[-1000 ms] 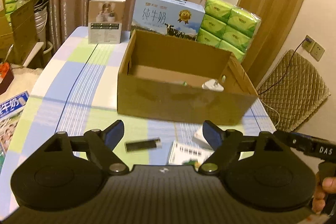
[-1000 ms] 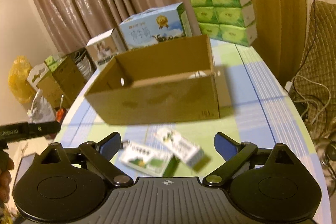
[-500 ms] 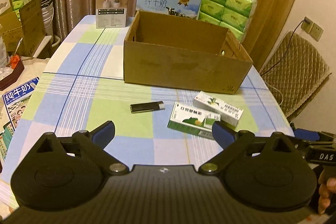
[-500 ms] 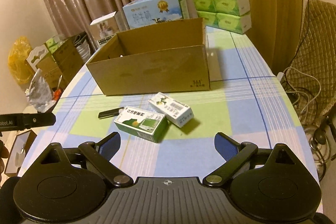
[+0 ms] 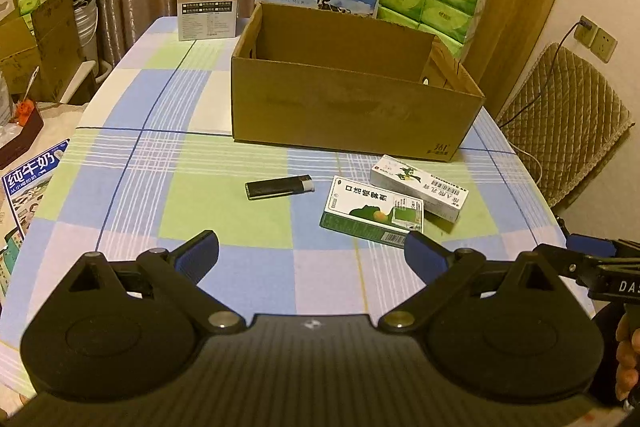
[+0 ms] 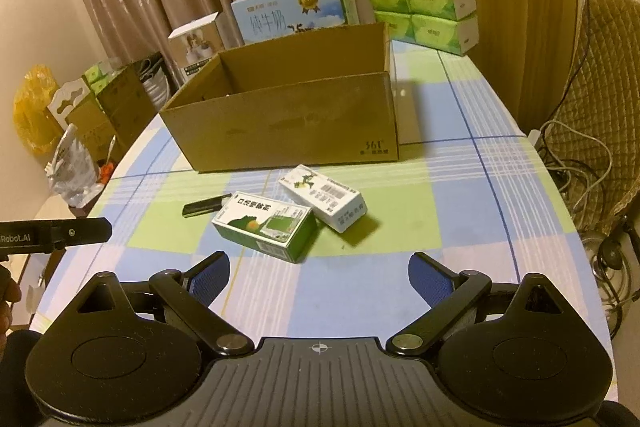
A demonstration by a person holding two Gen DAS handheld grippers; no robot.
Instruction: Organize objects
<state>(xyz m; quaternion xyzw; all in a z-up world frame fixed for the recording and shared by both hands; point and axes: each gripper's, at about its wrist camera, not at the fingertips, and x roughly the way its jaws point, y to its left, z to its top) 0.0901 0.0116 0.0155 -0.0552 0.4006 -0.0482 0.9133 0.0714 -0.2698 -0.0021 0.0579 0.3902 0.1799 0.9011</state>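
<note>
I can't see the floor of the cardboard box (image 5: 352, 115); its near wall hides whatever lies inside. My own gripper bodies cut off the near edge of the table (image 5: 132, 183) in both views. The print on the cartons is too small for me to read.

On the cloth in front of the box I count three loose things: one black lighter (image 5: 279, 186) to the left, one green-and-white carton (image 5: 372, 213) right of it, and one white carton (image 5: 420, 187) touching the green one's far right side.

My left gripper (image 5: 311, 254) has just been opening and stands wide, nothing between the pads, above bare cloth nearer than the lighter. My right gripper (image 6: 319, 277) is equally wide and empty, just nearer than the green carton.
</note>
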